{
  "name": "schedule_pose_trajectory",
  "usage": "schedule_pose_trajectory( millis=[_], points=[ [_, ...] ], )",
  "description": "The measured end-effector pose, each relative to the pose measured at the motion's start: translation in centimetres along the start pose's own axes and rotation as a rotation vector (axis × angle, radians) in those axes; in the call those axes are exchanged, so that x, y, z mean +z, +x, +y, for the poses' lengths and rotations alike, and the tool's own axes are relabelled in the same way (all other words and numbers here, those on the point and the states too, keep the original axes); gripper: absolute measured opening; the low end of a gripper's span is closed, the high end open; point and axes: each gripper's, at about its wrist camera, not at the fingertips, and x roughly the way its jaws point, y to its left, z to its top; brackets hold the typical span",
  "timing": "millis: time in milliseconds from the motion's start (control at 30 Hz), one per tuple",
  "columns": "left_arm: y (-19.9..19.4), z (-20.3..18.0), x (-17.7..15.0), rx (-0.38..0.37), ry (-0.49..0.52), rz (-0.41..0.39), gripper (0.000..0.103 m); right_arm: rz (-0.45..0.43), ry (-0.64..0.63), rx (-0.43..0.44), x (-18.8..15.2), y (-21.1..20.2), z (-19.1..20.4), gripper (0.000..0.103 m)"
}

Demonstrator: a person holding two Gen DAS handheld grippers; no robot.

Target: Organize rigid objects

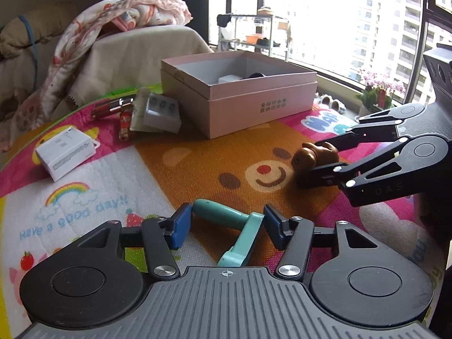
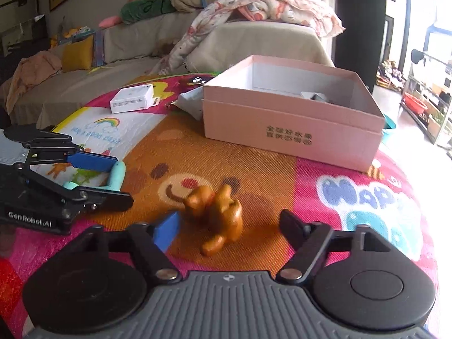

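Pink box (image 1: pixel 240 96) open, small white item (image 1: pixel 229 79) inside, both grippers' fingers apart around toys

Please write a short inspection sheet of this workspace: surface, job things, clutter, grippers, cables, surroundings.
Surface: colourful play mat with a bear print.
Job's things: teal tool, brown figurine, open pink box, white box.
Clutter: small packets beside the pink box.
Grippers: left gripper around the teal tool; right gripper around the figurine, fingers apart from it.
Cables: nothing seen.
Surroundings: sofa, blanket, window.
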Motion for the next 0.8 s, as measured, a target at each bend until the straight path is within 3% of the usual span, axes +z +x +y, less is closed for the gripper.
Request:
schedule_pose_trajectory(
  millis=[67,200,233,300,367,633,700,733,767,800],
  points=[
    [-0.2,-0.2,0.0,-0.007,0.003,0.003,0.06,0.007,-0.025,0.027,0.4,-0.2,0.4,0.038],
    [-0.8,-1.2,0.0,0.0,0.047,-0.006,0.06,-0.018,-0.072,0.025,0.2,-1.6,0.6,0.031],
    [-1.1,-1.4,0.2,-0.001,0.049,-0.016,0.06,-0.02,-0.077,0.023,0.1,-2.1,0.4,0.025],
    [-1.8,-1.2,1.2,-0.028,0.026,-0.052,0.06,-0.028,-0.066,0.022,0.2,-3.1,-0.5,0.022],
    [-2.3,-0.8,3.0,-0.054,0.008,-0.099,0.06,-0.055,-0.043,0.006,0.8,-4.1,-1.6,0.012],
    [-3.5,0.1,13.4,-0.061,0.06,-0.315,0.059,-0.235,-0.022,-0.062,5.8,-7.0,-4.5,0.01],
    [-3.3,0.1,14.5,-0.036,0.067,-0.333,0.059,-0.227,-0.05,-0.036,6.0,-7.1,-4.5,0.012],
    [-3.2,0.1,14.7,-0.038,0.064,-0.338,0.059,-0.216,-0.065,-0.026,5.7,-6.9,-4.3,0.026],
    [-3.2,0.1,14.5,-0.052,0.055,-0.34,0.059,-0.203,-0.071,-0.016,5.1,-6.7,-4.0,0.054],
    [-3.1,0.1,14.1,-0.065,0.043,-0.335,0.059,-0.192,-0.074,-0.003,4.4,-6.4,-3.7,0.068]
  ],
)
